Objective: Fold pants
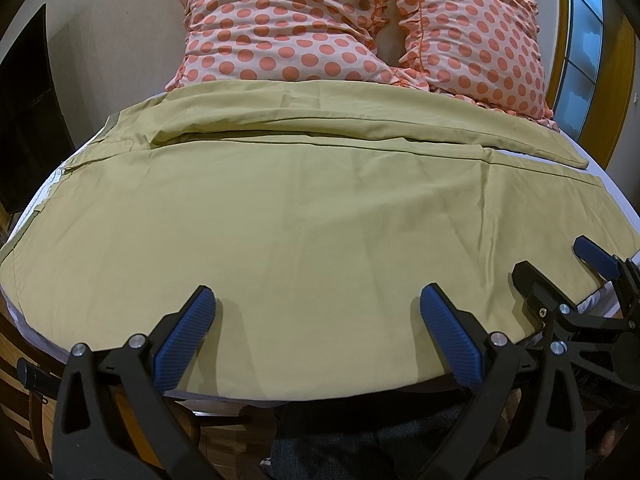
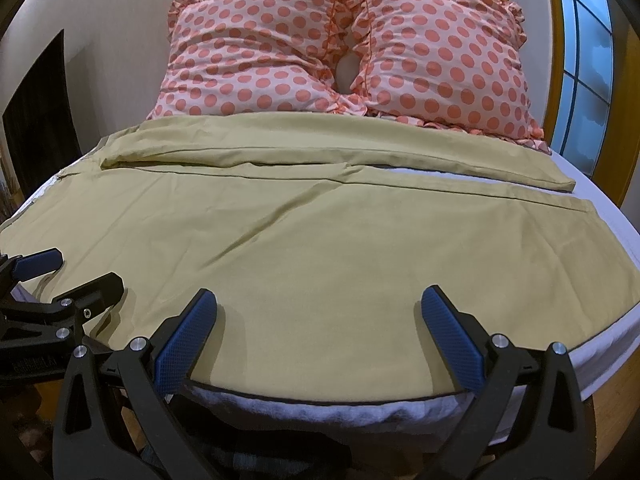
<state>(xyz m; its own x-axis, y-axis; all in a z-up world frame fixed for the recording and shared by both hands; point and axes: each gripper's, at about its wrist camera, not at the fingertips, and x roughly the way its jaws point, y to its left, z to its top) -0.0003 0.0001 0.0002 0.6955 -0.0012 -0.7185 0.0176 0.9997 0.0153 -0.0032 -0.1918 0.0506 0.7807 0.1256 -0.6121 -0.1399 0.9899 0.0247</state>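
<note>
Olive-yellow pants lie spread flat across the bed, one leg near me and the other leg behind it by the pillows; they also show in the right wrist view. My left gripper is open and empty, low over the near edge of the near leg. My right gripper is open and empty, also over the near edge, to the right of the left one. The right gripper shows in the left wrist view, and the left gripper in the right wrist view.
Two pink pillows with orange dots lean at the head of the bed. The white mattress edge shows at right. A window is at far right, a dark doorway at left.
</note>
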